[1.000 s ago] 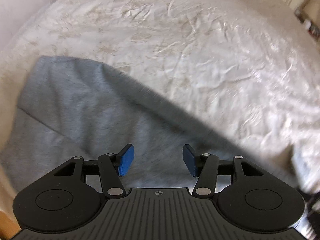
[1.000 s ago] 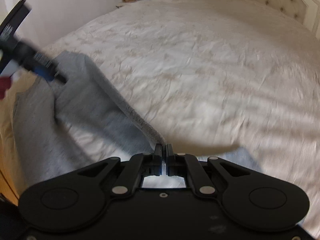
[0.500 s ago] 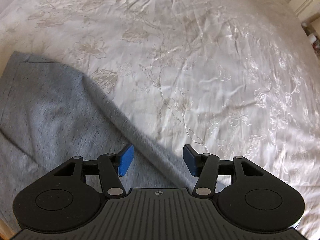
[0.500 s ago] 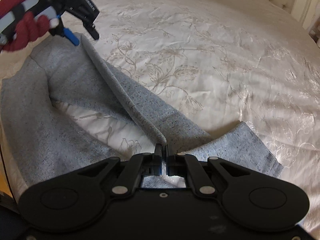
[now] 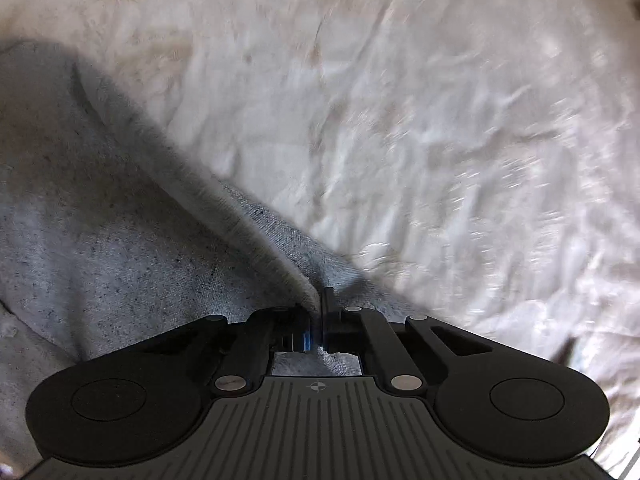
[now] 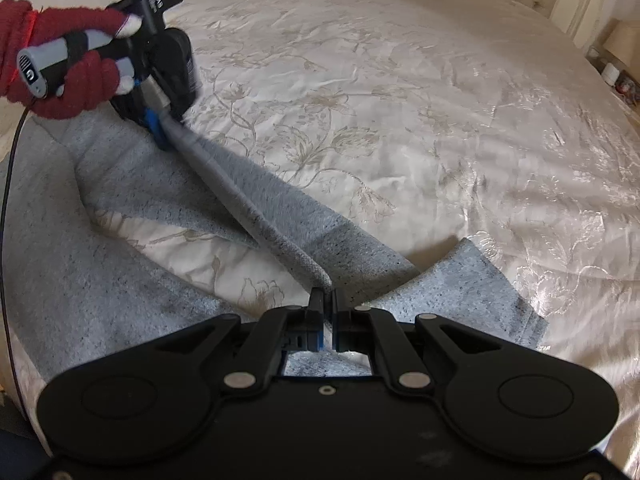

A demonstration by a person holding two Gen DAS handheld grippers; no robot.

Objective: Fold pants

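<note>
Both claws pinch one taut pants [image 6: 280, 216] edge.

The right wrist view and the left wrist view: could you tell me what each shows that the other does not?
Only the right wrist view shows the red-gloved hand holding the left gripper, both pant legs and the headboard. Only the left wrist view shows its fingers closed on the fold up close. Both show grey pants pinched on the bedspread.

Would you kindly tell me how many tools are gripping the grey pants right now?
2. The right tool pinches the raised fold near the camera; the left tool, held by a red-gloved hand, clamps the same fold farther along the pants on the bed.
</note>
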